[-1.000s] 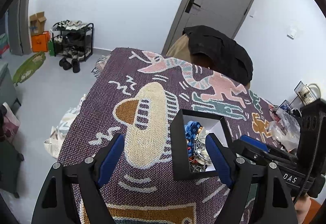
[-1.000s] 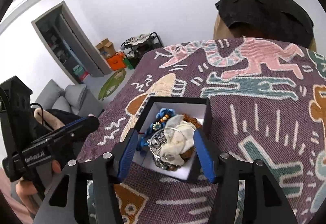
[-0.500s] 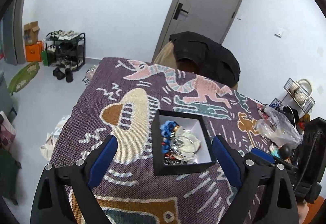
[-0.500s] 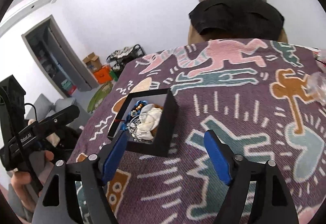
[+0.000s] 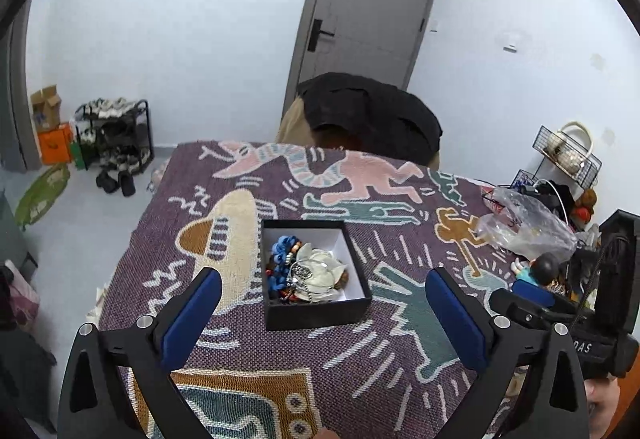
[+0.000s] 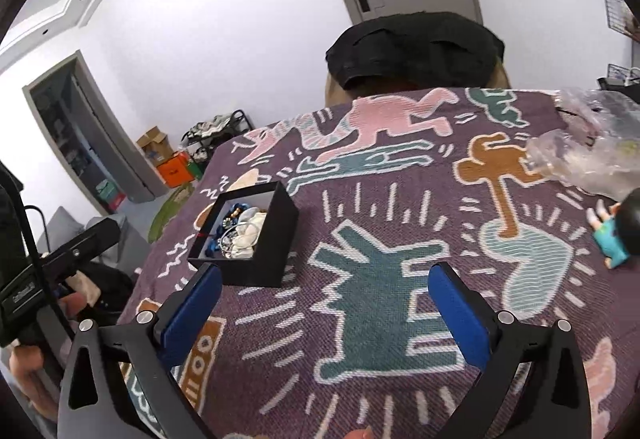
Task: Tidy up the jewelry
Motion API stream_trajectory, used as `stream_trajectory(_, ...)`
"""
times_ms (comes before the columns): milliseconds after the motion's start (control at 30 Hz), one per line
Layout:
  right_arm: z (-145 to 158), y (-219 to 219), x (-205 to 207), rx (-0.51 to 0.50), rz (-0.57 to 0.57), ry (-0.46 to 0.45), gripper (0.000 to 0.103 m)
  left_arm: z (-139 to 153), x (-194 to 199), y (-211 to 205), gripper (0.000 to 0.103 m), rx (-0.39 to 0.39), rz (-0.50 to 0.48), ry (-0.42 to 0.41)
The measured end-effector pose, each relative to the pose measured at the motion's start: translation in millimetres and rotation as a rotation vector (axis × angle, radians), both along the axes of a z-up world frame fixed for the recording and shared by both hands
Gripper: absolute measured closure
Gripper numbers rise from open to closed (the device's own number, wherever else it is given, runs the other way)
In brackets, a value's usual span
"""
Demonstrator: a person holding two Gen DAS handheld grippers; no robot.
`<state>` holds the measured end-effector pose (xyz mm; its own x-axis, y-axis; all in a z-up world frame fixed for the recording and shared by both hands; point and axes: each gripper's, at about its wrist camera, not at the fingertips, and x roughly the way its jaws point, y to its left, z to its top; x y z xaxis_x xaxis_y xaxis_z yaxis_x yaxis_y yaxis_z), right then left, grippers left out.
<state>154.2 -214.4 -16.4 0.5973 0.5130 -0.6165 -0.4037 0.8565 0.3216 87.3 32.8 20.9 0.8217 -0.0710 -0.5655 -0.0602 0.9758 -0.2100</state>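
A black open box [image 5: 316, 313] with a white inside stands on the patterned table cloth [image 5: 240, 359]. It holds a heap of jewelry [image 5: 308, 271]: blue beads, a silver bangle, pale pieces. My left gripper [image 5: 324, 315] is open and empty, just short of the box's near wall. In the right wrist view the box [image 6: 276, 235] and its jewelry [image 6: 238, 233] lie to the upper left of my right gripper [image 6: 324, 303], which is open and empty above the cloth [image 6: 380, 299].
A crumpled clear plastic bag [image 6: 588, 155] and a small doll figure [image 6: 616, 231] lie at the table's right side. A chair with a black garment [image 5: 372, 115] stands at the far edge. A shoe rack [image 5: 114, 135] stands on the floor at left.
Both grippers have drawn back from the box and opened wider. The right gripper has swung right, so the box now sits to its left. The box stays on the cloth.
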Motion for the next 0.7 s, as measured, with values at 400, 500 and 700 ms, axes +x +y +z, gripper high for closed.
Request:
stream_trajectory(400,20.0,-25.4,-27.3,-0.007,-0.051,-0.070,0.000,22.4,-35.4,-29.2,0.000,0.153,-0.002,-0.074)
stream_trajectory(500,22.2,-28.3,-33.6,-0.010,-0.054,-0.080,0.000,25.4,-42.5,-32.1,0.000,0.162,-0.003,-0.085)
stream_trajectory(700,26.1,-35.8,-45.1,-0.022,-0.082,-0.092,0.000,29.3,-56.2,-32.8,0.000,0.150,-0.004,-0.108)
